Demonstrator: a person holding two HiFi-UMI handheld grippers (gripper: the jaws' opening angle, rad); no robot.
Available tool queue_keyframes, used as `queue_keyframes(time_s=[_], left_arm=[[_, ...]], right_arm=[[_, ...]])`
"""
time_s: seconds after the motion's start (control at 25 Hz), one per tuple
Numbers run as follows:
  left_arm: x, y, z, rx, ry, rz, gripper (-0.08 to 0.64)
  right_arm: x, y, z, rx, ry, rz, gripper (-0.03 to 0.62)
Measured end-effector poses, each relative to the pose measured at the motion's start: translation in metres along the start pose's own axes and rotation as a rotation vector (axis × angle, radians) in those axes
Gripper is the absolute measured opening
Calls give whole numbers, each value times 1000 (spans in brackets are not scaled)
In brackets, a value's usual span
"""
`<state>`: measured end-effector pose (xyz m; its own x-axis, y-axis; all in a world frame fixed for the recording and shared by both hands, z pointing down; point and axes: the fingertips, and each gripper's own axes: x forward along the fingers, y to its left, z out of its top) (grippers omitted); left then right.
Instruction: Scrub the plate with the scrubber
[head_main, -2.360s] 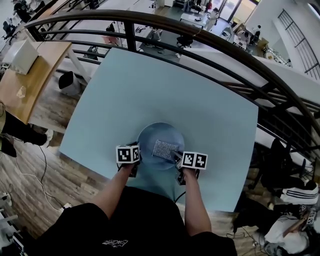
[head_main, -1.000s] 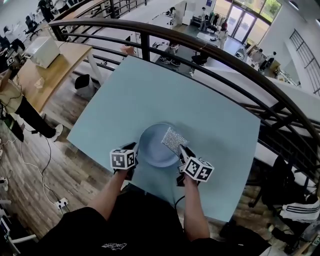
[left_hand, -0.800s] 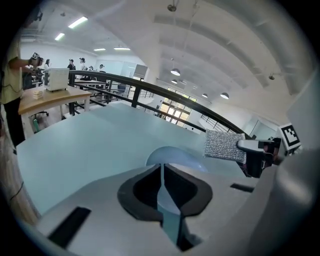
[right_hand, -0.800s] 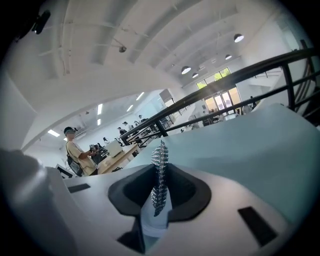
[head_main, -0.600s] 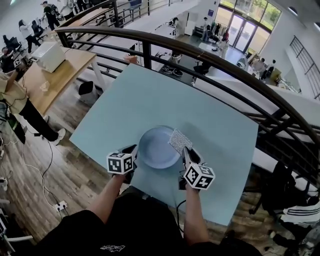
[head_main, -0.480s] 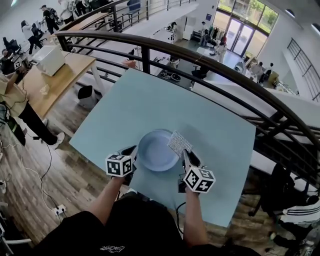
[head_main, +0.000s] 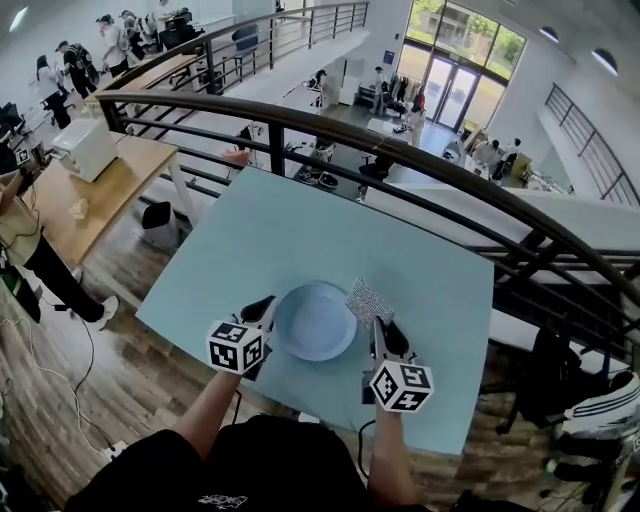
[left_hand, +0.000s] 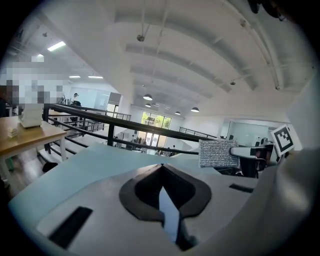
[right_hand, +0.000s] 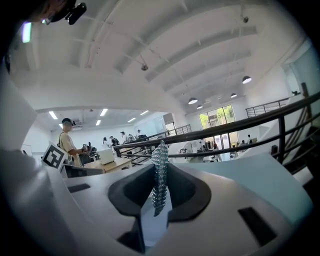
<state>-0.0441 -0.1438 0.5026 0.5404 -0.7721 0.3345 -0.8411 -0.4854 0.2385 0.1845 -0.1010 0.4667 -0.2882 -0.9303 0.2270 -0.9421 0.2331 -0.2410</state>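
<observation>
The worktop (head_main: 300, 230) is flat, matt and pale blue. The plate (head_main: 315, 322) — round, shallow, smooth, light blue — rests on its near part, between both tools. The left hand-held gripper (head_main: 267, 304) sits just off the plate's left rim; its jaws have just been closing and meet on nothing. The right hand-held gripper (head_main: 376, 320) is clamped on the scrubber (head_main: 368, 298), a silvery woven-mesh rectangle held by the far-right rim. The plate lies left of and below the scrubber — the right hand is likely the one to apply it.
</observation>
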Motion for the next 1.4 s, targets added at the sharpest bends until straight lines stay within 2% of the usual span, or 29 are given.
queue_keyframes(time_s=[0.2, 0.56, 0.84, 1.4], left_arm=[[-21, 3, 32, 57, -61, -46, 9], [-40, 18, 70, 107, -144, -74, 8], [-59, 22, 113, 171, -266, -92, 8], [-53, 3, 127, 188, -310, -115, 8]], right_arm=[[-18, 14, 19, -81, -44, -71, 75], [-38, 24, 57, -103, -132, -133, 74], [-40, 37, 78, -125, -184, -161, 74], [-45, 28, 90, -129, -214, -154, 74]])
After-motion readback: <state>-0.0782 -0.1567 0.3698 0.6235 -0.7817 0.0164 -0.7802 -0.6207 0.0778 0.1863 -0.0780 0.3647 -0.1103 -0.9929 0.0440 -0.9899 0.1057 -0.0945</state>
